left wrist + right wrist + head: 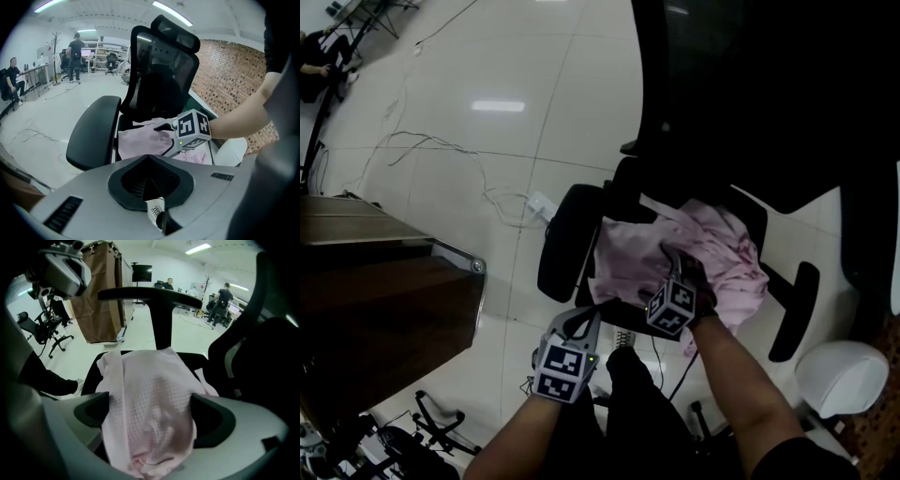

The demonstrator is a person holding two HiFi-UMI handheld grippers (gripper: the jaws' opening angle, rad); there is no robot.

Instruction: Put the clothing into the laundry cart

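- Pink clothing (724, 255) lies crumpled on the seat of a black office chair (570, 240), between its two armrests.
- On the chair seat, the right claw (672, 265) is clamped on a bunch of the pink cloth; the right gripper view shows the waffle-textured fabric filling the space between the jaws and draping over them.
- Just in front of the chair's left armrest, the left claw (584, 320) is held off the seat, jaws drawn together with nothing between them.
- Well apart from the chair, at its left in the head view, stands the brown laundry cart (384, 309).
- White floor tiles (497, 103) surround the chair, and a loose cable (441, 145) trails across them beyond it.
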